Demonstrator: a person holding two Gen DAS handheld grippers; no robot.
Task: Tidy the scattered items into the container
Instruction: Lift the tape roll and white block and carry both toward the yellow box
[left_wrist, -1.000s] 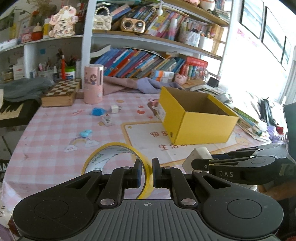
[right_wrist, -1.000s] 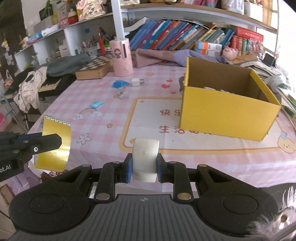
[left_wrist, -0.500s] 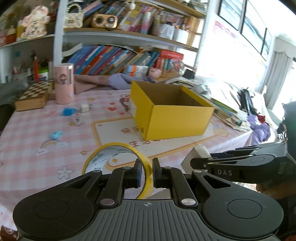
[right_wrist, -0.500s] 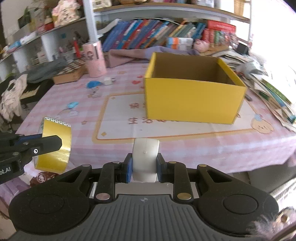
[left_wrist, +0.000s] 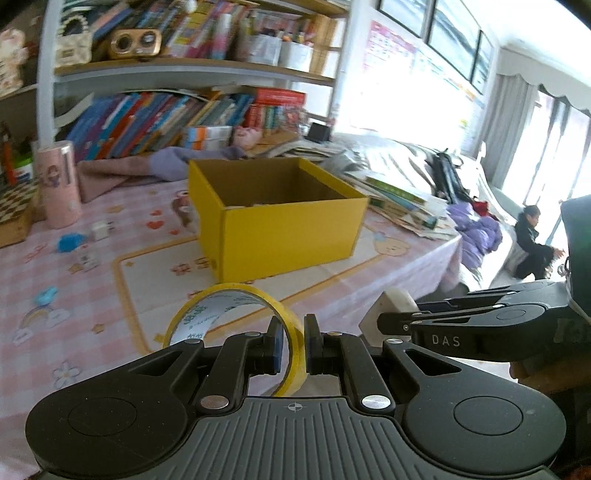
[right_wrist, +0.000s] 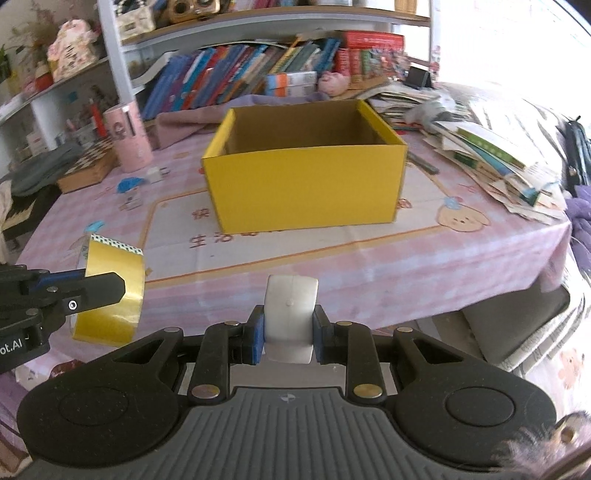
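Yellow tape and a white mouse, each pinched in closed tongs near the table's front edge.

Clamped on the wall of the yellow tape roll (left_wrist: 236, 321), the left gripper (left_wrist: 293, 349) hangs beside the right gripper (right_wrist: 288, 332), which squeezes a white mouse (right_wrist: 290, 314) by its sides. Beyond both, the open yellow box (right_wrist: 303, 184) stands on the pink checked tablecloth (right_wrist: 369, 269), with small blue and white bits (right_wrist: 131, 184) scattered to its left near a pink cylinder (right_wrist: 127, 138).

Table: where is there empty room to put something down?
Bare cloth lies in front of the yellow box, toward the table's near edge. It is crowded behind the box with books, and right of it with a paper pile.
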